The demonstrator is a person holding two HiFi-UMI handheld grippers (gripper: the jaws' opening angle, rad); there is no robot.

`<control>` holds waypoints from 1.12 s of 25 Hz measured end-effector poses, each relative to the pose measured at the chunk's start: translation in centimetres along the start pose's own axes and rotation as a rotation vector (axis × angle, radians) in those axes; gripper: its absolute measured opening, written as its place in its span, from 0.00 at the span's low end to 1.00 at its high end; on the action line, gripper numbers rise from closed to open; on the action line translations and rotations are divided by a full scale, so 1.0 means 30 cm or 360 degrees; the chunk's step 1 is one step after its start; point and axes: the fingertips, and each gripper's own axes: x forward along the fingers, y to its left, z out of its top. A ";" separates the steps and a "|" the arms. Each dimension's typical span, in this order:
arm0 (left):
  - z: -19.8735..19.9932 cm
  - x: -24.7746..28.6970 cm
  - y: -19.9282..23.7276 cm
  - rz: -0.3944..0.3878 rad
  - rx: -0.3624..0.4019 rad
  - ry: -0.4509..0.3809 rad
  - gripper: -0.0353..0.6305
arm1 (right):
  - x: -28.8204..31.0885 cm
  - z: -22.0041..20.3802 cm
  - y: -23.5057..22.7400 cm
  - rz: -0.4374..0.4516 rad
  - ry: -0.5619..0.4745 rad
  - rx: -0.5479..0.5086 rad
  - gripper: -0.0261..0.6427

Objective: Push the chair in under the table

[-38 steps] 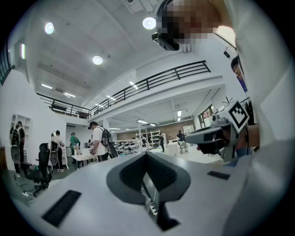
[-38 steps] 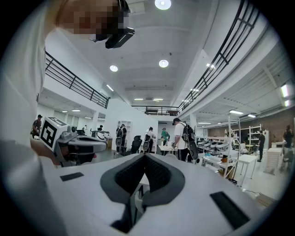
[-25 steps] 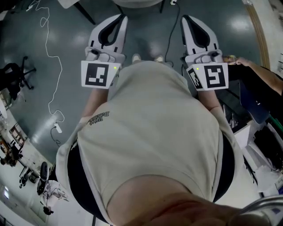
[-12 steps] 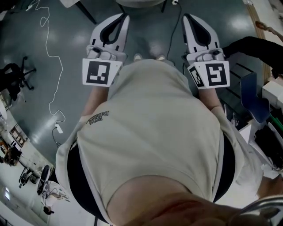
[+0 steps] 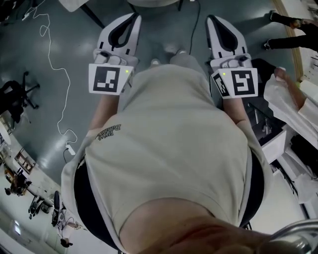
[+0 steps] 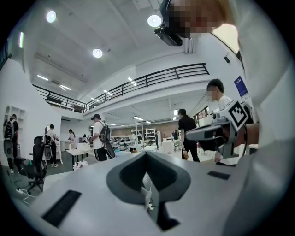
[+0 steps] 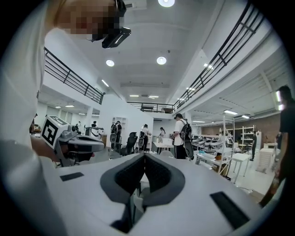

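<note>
No view shows the chair plainly. The nearest candidate is a pale rounded edge (image 5: 154, 2) at the very top of the head view, straight ahead of the person's beige shirt (image 5: 169, 149), and I cannot tell whether it is the chair. Closer to the shirt, the left gripper (image 5: 134, 19) reaches forward from the shirt's left shoulder side. The right gripper (image 5: 209, 20) does the same from its right side, and the two lie roughly parallel and well apart. Each gripper view shows the jaws clenched tip to tip with nothing between them, on the left (image 6: 146, 154) and on the right (image 7: 144, 156). The marker cubes (image 5: 110, 79) (image 5: 241, 83) sit just at the shirt's front edge on either side. The toes of two pale shoes (image 5: 155, 62) peek out from under that edge, and a black cable (image 5: 196, 30) runs forward over the grey floor (image 5: 164, 30). Ahead and to the left of the shirt, a pale tabletop corner (image 5: 74, 4) stands on a dark leg (image 5: 94, 15). A white cord (image 5: 57, 69) snakes over the floor left of the shirt, and a black office chair (image 5: 15, 94) stands further left. To the right of the shirt is another person's white sleeve (image 5: 288, 99).
</note>
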 end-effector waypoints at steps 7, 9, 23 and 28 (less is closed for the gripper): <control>-0.035 0.107 0.018 0.0005 -0.0011 0.0030 0.07 | 0.035 -0.060 -0.106 -0.0015 0.0058 0.0016 0.05; -0.043 0.147 0.021 0.0020 -0.0010 0.0036 0.07 | 0.061 -0.075 -0.147 0.0001 0.0059 0.0022 0.05; -0.192 0.654 0.159 0.0166 0.0059 0.0221 0.07 | 0.471 -0.251 -0.538 0.0249 0.0137 0.0068 0.05; -0.207 0.859 0.171 0.0183 0.0041 0.0270 0.07 | 0.585 -0.296 -0.708 0.0325 0.0166 0.0105 0.05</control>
